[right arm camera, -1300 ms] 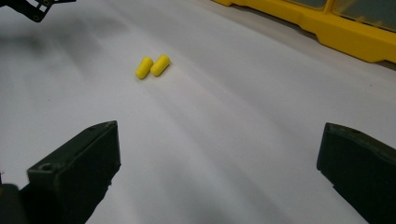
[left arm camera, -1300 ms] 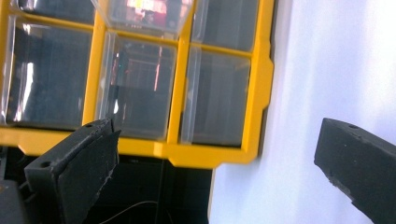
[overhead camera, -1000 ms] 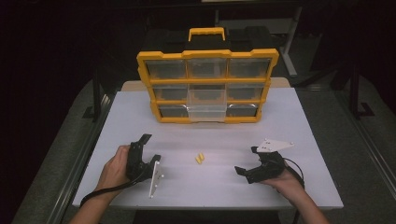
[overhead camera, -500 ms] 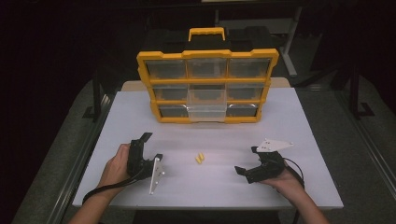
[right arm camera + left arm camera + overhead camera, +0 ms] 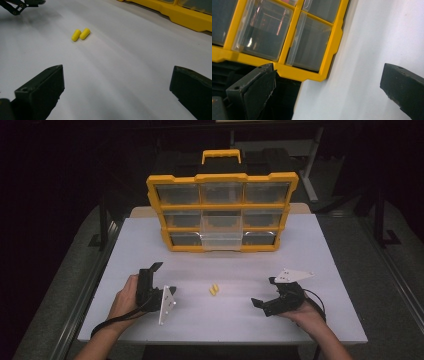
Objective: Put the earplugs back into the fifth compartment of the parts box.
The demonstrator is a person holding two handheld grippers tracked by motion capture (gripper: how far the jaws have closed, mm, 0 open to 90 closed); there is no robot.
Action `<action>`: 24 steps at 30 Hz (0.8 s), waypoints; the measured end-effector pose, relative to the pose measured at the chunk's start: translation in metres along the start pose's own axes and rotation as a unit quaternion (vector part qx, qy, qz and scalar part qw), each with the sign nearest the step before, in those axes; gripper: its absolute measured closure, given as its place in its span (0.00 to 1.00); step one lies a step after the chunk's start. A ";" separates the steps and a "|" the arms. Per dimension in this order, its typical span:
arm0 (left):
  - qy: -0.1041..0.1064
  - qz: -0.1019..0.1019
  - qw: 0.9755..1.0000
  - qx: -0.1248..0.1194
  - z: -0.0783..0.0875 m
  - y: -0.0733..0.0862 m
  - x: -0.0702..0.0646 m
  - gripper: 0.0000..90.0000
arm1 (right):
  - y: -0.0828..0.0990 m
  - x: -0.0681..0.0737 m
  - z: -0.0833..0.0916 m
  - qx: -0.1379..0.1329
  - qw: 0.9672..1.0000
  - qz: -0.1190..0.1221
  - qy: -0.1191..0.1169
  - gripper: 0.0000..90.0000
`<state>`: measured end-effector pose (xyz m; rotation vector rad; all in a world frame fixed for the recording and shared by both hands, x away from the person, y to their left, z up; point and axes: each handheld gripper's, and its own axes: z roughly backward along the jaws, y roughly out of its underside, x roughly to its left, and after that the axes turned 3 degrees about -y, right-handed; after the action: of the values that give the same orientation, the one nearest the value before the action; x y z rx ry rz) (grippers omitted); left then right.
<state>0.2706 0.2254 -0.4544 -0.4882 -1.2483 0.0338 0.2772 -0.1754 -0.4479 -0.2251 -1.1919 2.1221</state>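
**Yellow earplugs could skitter away**

Two foam earplugs point(image 5: 214, 290) lie touching, mid-table point(image 5: 320, 250), between both grippers. The right gripper point(image 5: 265, 304) faces them, jaws spread; the left gripper point(image 5: 161, 279) is spread too. A clumsy pinch may squirt one aside.

Between your left gripper point(image 5: 161, 279) and right gripper point(image 5: 264, 292), the white table point(image 5: 320, 250) lies bare except for two yellow earplugs point(image 5: 214, 290), touching each other. Ahead, the yellow organizer point(image 5: 222, 212) stands upright, walling the far edge; its clear middle drawer point(image 5: 221, 239) seems to jut slightly forward.
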 end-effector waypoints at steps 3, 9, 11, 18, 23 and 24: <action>0.006 0.027 1.000 -0.001 0.000 0.001 0.002 0.00 | 0.000 -0.001 0.000 -0.002 1.000 -0.002 0.002 0.00; 0.014 0.057 0.998 0.000 0.000 0.000 0.005 0.00 | 0.000 0.000 0.000 -0.001 1.000 -0.003 0.003 0.00; 0.018 0.070 0.997 -0.001 0.000 0.000 0.006 0.00 | 0.000 0.000 0.000 0.001 1.000 -0.002 0.004 0.00; 0.037 0.107 0.994 -0.003 -0.001 0.000 0.009 0.00 | 0.000 0.001 0.000 0.001 1.000 -0.008 0.000 0.00; 0.046 0.132 0.990 -0.005 -0.001 0.000 0.010 0.00 | 0.000 0.002 0.001 -0.002 1.000 -0.001 0.004 0.00; 0.046 0.132 0.990 -0.005 -0.001 0.000 0.010 0.00 | 0.000 0.002 0.001 -0.002 1.000 -0.001 0.004 0.00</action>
<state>0.2750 0.2280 -0.4453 -0.6541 -1.0869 0.2273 0.2751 -0.1745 -0.4471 -0.2337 -1.1906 2.1162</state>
